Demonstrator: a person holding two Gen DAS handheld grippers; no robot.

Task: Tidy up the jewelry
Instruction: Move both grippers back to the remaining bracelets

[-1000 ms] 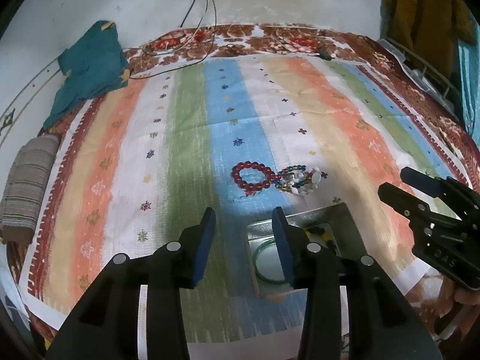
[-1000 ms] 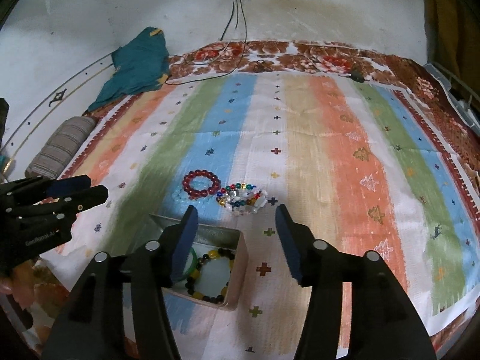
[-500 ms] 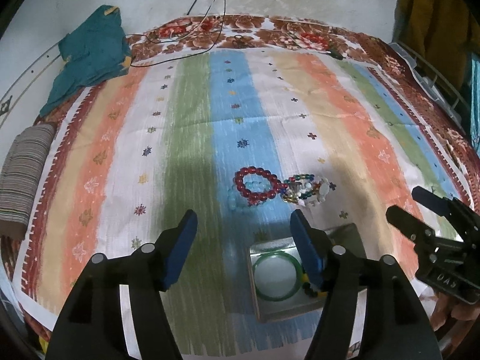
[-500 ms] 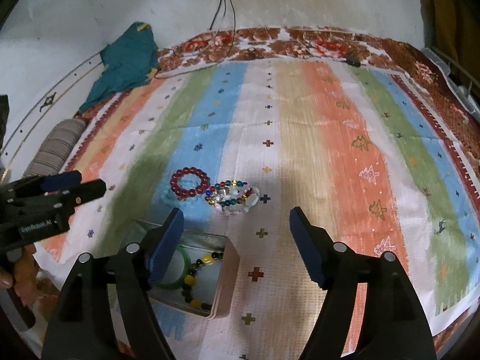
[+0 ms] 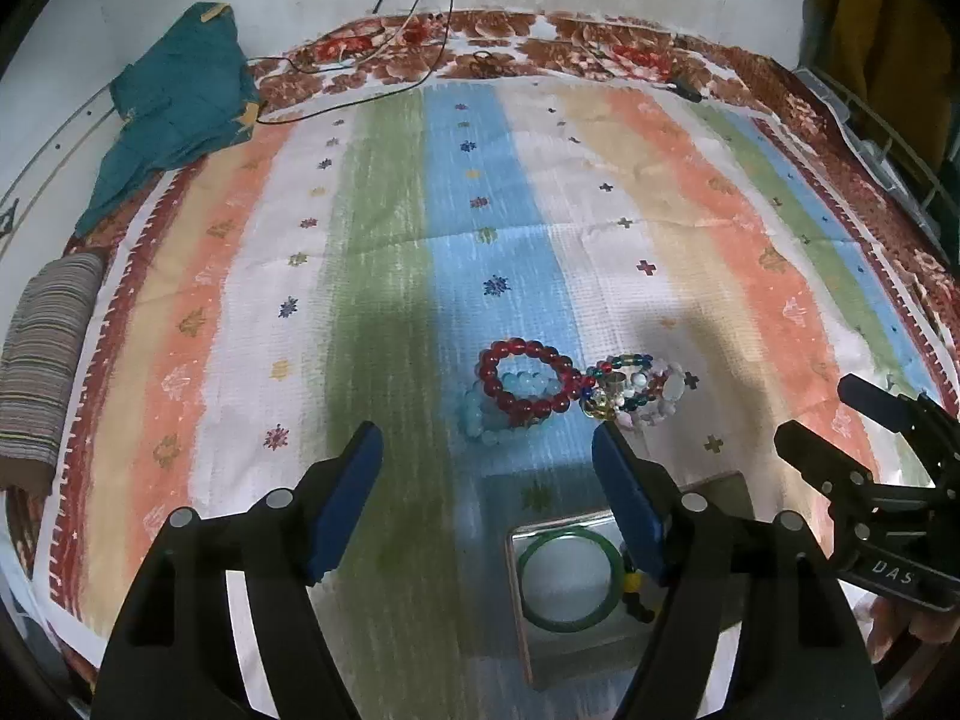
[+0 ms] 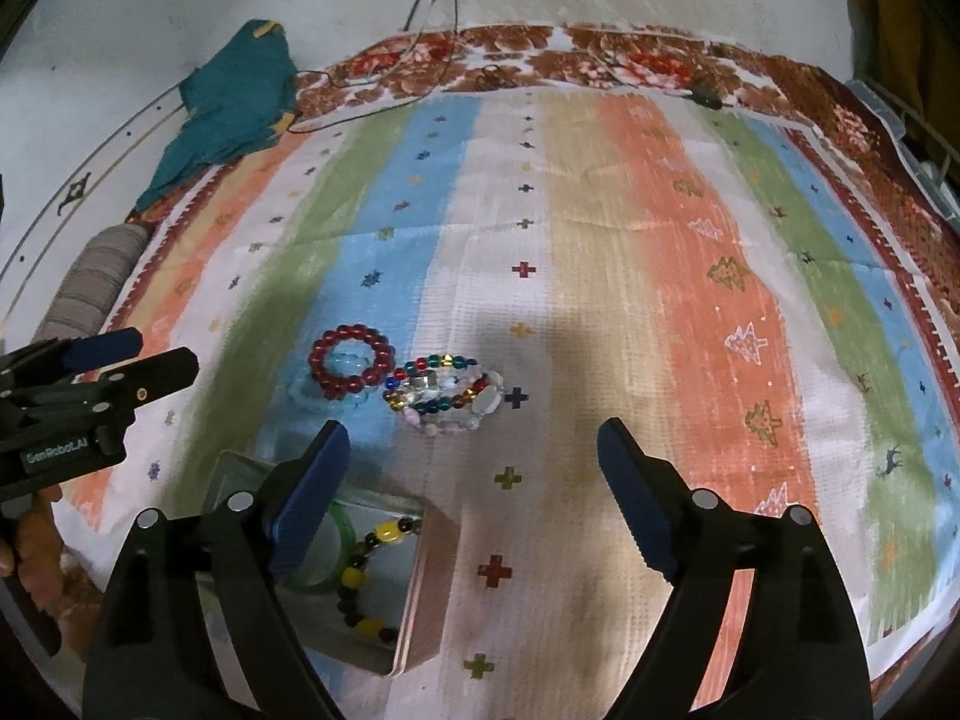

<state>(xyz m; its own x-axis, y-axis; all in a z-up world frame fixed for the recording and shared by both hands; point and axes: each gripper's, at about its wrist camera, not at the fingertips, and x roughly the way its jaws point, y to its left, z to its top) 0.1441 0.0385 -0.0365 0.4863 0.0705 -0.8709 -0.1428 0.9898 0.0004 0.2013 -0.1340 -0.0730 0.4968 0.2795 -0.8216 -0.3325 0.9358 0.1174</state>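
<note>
A red bead bracelet lies on the striped cloth, overlapping a pale blue bead bracelet. Right of them sits a heap of mixed glass-bead bracelets. A small metal tin nearer to me holds a green bangle and a black-and-yellow bead bracelet. My left gripper hangs just short of the red bracelet, jaws opening, nothing between them. My right gripper hovers beside the tin, short of the mixed heap, jaws opening and empty.
A teal cloth lies at the far left corner, with a striped roll on the left edge. Cables trail across the far floral border. A dark plug lies at the far right. A hand holds the left gripper.
Both grippers' jaws have spread wider. Both hands moved forward and a little down, so the bracelets sit closer to the fingertips and the tin has slid toward the bottom of each view.
</note>
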